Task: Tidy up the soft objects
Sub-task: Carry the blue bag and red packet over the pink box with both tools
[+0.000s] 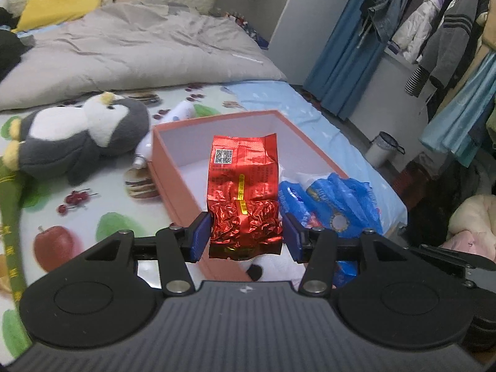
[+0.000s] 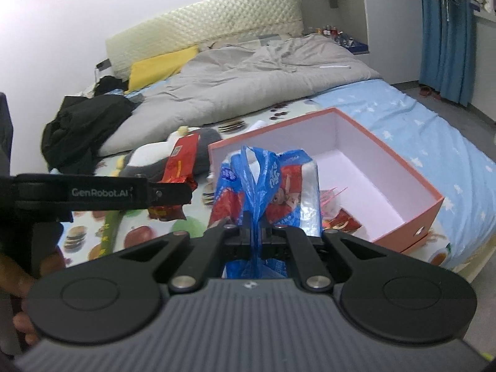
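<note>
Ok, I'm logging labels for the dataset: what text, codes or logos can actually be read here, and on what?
"GenRobot.AI": on the left gripper, seen from the right wrist.
QR code and print on the red foil packet: too small to read.
Lettering on the blue plastic bag: blurred, unreadable.

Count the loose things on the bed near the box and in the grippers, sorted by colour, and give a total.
Red: 1, the red foil packet in the left gripper
Blue: 1, the blue plastic bag in the right gripper
Grey and white: 1, the penguin plush
White: 1, the white tube
Total: 4
</note>
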`<state>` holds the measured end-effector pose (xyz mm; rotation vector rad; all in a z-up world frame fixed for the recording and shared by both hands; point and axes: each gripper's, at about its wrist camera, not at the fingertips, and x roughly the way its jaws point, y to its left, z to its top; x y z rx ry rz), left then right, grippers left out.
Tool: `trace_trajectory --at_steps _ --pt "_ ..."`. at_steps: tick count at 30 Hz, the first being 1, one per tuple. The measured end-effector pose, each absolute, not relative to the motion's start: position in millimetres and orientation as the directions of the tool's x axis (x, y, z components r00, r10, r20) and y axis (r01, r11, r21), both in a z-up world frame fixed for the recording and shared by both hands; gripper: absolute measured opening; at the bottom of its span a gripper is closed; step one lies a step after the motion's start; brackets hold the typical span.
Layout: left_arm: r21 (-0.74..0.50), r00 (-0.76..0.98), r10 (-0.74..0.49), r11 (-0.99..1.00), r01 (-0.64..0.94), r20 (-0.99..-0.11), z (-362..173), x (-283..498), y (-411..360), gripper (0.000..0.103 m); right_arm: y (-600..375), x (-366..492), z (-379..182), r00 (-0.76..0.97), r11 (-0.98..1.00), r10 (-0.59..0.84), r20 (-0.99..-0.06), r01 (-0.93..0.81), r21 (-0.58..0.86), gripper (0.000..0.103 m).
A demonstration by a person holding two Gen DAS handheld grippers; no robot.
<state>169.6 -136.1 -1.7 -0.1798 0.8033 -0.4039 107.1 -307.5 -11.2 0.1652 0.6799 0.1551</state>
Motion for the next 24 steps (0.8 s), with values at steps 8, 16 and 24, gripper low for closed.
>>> trace_trajectory --at_steps 8,16,24 --pt "-0.293 0.600 -0.427 0.904 0.312 -0.677 -14.3 213.1 -167.7 0.057 -324.8 141.4 -20.5 0.763 0.981 0.164 -0.626 -0.059 0.184 0.006" --pt "-0.266 0.556 -0.385 0.921 0.286 -0.736 -45.5 267.8 -174.7 0.057 -338.3 188.0 -45.7 0.717 0.974 0.186 -0.672 -0.046 0.220 0.006" --pt "-0.271 0.501 -0.369 0.927 0.258 -0.783 -74.7 334.8 -185.7 0.057 -353.8 241.5 -75.4 0.649 0.970 0.191 -0.736 -0.008 0.245 0.006"
